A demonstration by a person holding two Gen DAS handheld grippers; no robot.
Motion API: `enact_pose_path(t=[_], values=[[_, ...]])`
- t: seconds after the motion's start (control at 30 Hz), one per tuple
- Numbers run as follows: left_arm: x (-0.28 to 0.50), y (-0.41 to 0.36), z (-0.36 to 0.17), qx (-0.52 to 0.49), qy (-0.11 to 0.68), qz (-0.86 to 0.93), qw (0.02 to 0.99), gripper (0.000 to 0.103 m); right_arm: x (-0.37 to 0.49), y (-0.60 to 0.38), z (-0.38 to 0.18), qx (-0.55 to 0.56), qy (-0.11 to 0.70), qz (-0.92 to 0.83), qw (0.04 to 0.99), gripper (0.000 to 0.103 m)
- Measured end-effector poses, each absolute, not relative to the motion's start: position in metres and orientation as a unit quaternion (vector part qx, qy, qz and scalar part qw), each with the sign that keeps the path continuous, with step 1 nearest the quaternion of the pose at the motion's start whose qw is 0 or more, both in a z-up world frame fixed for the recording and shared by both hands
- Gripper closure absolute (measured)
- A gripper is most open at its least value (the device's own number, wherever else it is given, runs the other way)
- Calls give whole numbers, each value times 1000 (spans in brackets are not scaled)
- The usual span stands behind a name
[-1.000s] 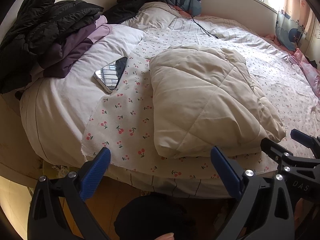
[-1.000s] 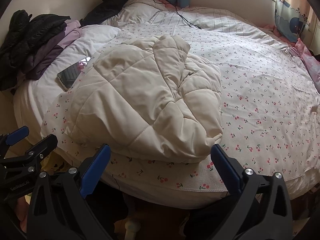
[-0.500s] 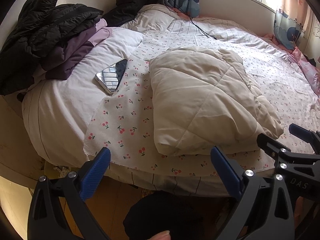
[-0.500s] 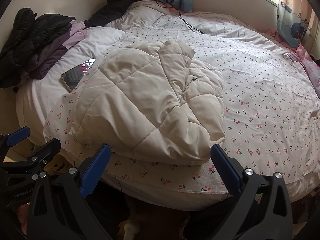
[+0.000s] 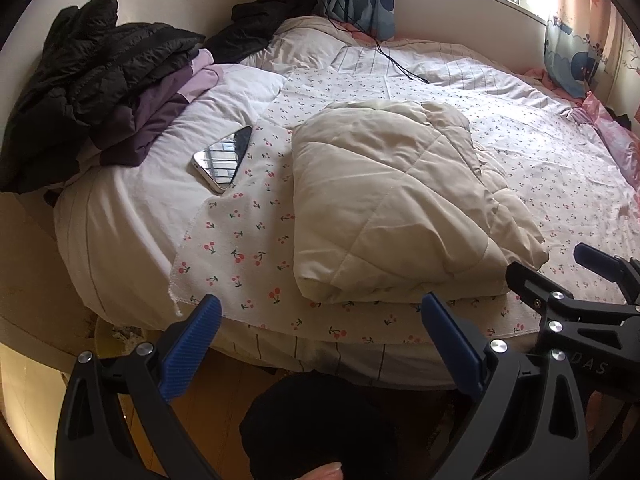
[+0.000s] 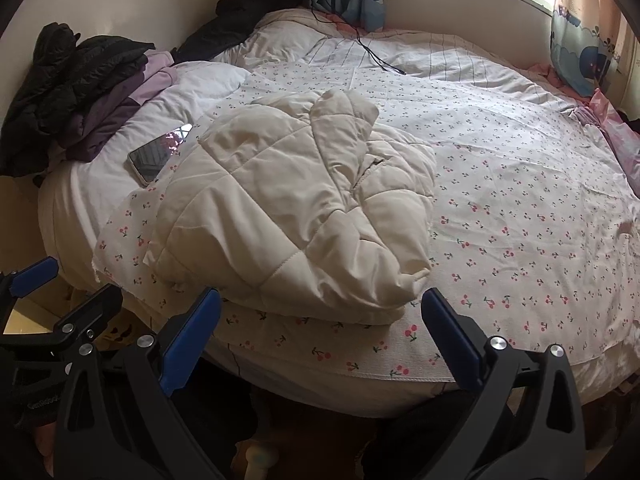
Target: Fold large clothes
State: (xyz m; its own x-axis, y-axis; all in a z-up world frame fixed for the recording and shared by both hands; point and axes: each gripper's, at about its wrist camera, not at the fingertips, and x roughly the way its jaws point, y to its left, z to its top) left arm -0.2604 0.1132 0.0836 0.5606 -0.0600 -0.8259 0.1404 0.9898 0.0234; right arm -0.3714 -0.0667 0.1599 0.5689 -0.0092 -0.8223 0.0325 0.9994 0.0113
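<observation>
On cherry-print bed sheet (image 6: 520,216), folded cream quilted jacket (image 6: 296,216), phone (image 5: 224,158) beside

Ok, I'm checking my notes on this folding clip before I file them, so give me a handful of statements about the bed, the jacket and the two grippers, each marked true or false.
1. The cream quilted jacket lies folded on the cherry-print sheet. True.
2. The left gripper is clamped on the jacket's hem. False: its jaws are open and hold nothing, short of the bed's edge.
3. A phone lies on the bed beside the jacket, on the side of the dark clothes pile. True.
4. The right gripper is open and empty. True.
5. The phone rests on top of the jacket. False: it lies on the bedding, apart from it.
</observation>
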Motion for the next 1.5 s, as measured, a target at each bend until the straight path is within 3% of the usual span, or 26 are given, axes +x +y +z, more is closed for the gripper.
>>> enact_pose_path(t=[1.5], values=[[-302,99,97,40,453,-27,890,7,-406,-81,166,8,469,-5,883,6]])
